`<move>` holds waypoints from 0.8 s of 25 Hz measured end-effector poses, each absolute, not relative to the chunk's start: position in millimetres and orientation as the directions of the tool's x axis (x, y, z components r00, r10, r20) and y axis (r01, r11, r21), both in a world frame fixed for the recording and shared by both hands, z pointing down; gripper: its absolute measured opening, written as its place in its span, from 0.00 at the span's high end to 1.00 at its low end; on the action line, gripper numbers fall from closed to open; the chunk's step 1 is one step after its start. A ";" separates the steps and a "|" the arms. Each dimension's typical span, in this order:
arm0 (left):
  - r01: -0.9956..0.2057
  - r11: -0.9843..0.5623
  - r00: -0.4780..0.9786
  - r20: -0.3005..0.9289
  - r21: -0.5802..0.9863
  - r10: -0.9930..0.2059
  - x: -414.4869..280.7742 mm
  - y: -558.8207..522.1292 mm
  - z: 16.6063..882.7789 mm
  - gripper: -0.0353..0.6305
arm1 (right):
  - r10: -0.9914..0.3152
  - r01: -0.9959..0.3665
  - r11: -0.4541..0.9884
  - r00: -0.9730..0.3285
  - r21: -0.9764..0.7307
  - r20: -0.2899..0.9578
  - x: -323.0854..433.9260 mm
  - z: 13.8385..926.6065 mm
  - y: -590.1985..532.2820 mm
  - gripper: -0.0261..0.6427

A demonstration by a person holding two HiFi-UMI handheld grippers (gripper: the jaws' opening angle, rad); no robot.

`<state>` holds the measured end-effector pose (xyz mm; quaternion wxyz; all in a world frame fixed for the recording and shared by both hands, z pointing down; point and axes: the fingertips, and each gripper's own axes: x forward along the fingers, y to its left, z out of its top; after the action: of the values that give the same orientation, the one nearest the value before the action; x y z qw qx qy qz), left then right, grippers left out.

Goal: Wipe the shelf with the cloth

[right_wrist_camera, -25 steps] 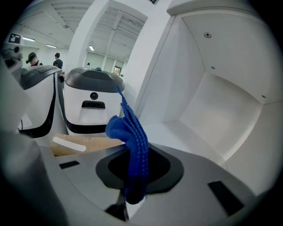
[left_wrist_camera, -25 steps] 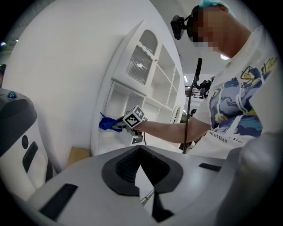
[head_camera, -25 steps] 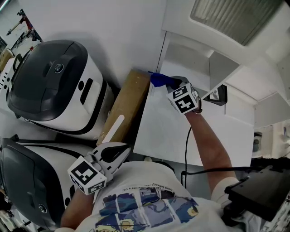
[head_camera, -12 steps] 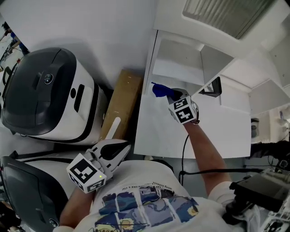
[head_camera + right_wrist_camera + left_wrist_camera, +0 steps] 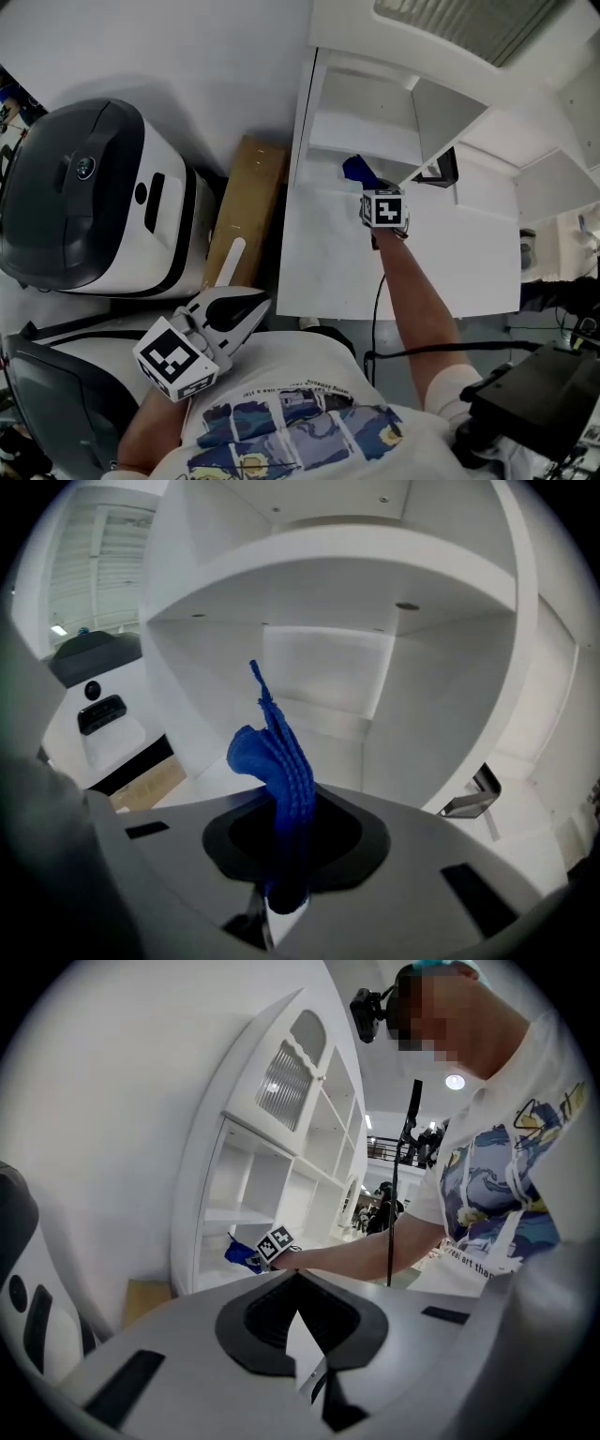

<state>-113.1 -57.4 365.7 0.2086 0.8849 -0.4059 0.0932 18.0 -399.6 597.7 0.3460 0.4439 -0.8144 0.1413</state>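
- The right gripper (image 5: 375, 190) reaches forward into the white shelf (image 5: 330, 192). Its jaws pinch the blue cloth (image 5: 276, 751) near one end, so a loose bunch stands free ahead of them to serve as the wiping pad.
- The cloth (image 5: 357, 170) is at the front edge of a shelf board, in the left compartment and towards its right wall. I cannot tell whether it touches the board yet. Judging by that, the wipe is at its start or between strokes.
- From the right gripper view the compartment is bare, so a stroke along the board has nothing to bump. A small black stand (image 5: 437, 172) sits in the next compartment to the right, past the divider.
- The left gripper (image 5: 257, 306) hangs back near the person's chest, jaws pressed together on nothing. It has no part in the wiping and is well away from the shelf.
- A cardboard box (image 5: 248, 214) leans beside the shelf's left side.
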 end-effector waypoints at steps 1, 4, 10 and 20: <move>-0.760 -0.580 0.650 0.340 0.294 -0.680 -114.9 -56.8 366.2 0.94 | -0.640 -0.842 0.532 -0.338 0.082 0.690 21.3 601.5 -405.8 0.86; -0.775 -0.559 0.632 0.352 0.296 -0.690 -122.9 -55.4 367.6 0.94 | -0.674 -0.889 0.447 -0.259 0.103 0.692 26.4 610.1 -424.0 0.86; -0.805 -0.510 0.592 0.380 0.303 -0.711 -137.5 -50.1 373.7 0.94 | -0.711 -0.939 0.320 -0.151 0.125 0.687 27.5 625.1 -459.2 0.86; -0.853 -0.413 0.518 0.411 0.320 -0.750 -159.1 -41.0 383.0 0.94 | -0.693 -0.959 0.250 -0.079 0.136 0.717 22.4 651.0 -492.4 0.86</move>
<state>-159.1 -41.0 383.0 0.2504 0.8344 -0.4802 0.1024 22.4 -492.4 651.0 0.3490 0.5822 -0.7093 0.1904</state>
